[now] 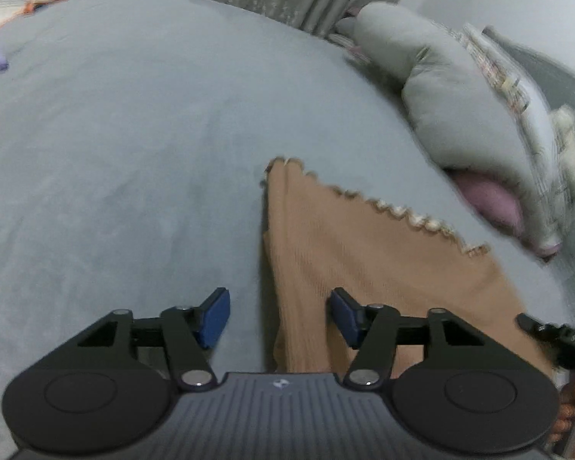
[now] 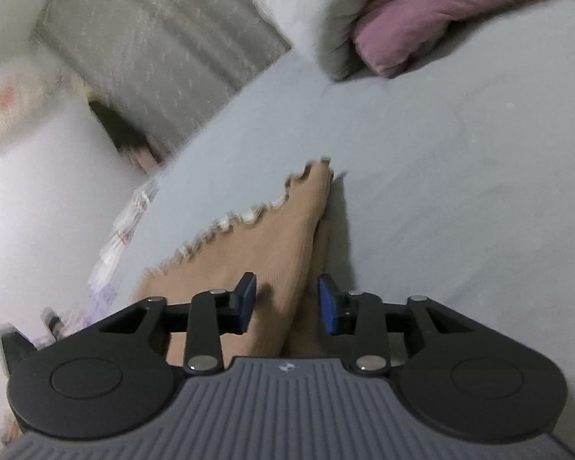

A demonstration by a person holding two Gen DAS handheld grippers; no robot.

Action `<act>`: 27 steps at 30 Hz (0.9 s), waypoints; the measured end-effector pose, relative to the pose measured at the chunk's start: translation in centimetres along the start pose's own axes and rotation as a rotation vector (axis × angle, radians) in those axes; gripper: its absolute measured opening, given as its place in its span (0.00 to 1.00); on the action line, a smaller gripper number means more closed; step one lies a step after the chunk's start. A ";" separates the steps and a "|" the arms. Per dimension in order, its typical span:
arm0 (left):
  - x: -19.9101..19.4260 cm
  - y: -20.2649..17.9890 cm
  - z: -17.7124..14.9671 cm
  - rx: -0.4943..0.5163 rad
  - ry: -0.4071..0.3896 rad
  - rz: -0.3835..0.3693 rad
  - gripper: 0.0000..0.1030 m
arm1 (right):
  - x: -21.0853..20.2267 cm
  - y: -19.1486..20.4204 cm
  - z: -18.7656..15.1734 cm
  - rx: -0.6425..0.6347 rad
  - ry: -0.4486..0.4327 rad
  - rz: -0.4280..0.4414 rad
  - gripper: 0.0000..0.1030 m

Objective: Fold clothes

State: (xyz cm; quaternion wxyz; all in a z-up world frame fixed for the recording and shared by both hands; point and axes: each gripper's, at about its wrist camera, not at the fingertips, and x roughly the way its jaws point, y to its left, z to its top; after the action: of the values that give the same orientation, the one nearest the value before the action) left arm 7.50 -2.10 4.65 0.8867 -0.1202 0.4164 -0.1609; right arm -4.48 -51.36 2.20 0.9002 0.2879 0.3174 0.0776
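Both jaws parted, gripping nothing, over ribbed tan garment [image 1: 364,253] with scalloped hem.

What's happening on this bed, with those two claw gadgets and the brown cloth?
A person is folding clothes with a handheld gripper in each hand. A tan garment with a scalloped edge lies on the grey bed. The left gripper and right gripper both stand open over its near end, pads apart, gripping nothing. A grey and pink bedding bundle sits farther back.
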 end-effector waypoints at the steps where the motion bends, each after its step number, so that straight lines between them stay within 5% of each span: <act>1: 0.1 0.0 0.4 -0.047 0.017 -0.014 0.13 | -0.2 1.0 0.2 -0.016 -0.025 -0.015 0.09; 5: 0.0 2.3 1.3 -0.202 0.039 -0.071 0.09 | -1.9 2.2 1.3 -0.012 -0.084 -0.034 0.06; 10: 0.1 4.7 1.0 -0.301 0.016 -0.115 0.08 | -1.3 0.8 1.0 -0.007 -0.051 -0.109 0.06; 14: -0.4 7.0 1.6 -0.360 -0.025 -0.074 0.05 | -1.6 0.7 1.0 -0.011 -0.111 -0.122 0.09; 16: -1.5 8.5 1.4 -0.363 -0.029 -0.050 0.05 | -3.4 -0.1 1.2 0.045 -0.218 -0.168 0.20; 17: -2.3 9.1 1.2 -0.366 -0.031 -0.058 0.06 | -3.4 -0.2 1.2 0.051 -0.221 -0.167 0.35; 20: -5.2 9.3 0.8 -0.342 -0.053 -0.092 0.09 | -5.3 -2.4 1.7 0.165 -0.200 -0.098 0.59; 21: -6.2 8.7 0.4 -0.328 -0.054 -0.092 0.15 | -5.4 -2.6 1.7 0.167 -0.190 -0.097 0.61; 23: -8.0 7.4 -0.5 -0.300 -0.053 -0.086 0.42 | -5.8 -3.4 1.2 0.208 -0.128 -0.074 0.63; 24: -8.5 6.8 -0.9 -0.287 -0.050 -0.083 0.67 | -5.8 -3.6 0.9 0.228 -0.115 -0.060 0.63; 25: -9.1 5.8 -1.8 -0.266 -0.039 -0.076 0.77 | -6.1 -4.3 0.1 0.292 -0.084 -0.011 0.65; 27: -10.5 4.1 -4.3 -0.253 -0.021 -0.056 0.77 | -6.6 -4.8 -1.0 0.371 -0.044 0.031 0.70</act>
State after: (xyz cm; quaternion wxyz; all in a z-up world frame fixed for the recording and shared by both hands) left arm -1.36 5.41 7.90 0.8639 -0.2441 0.4207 -0.1306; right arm -10.53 -56.97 2.32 0.8372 0.4553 0.3021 0.0252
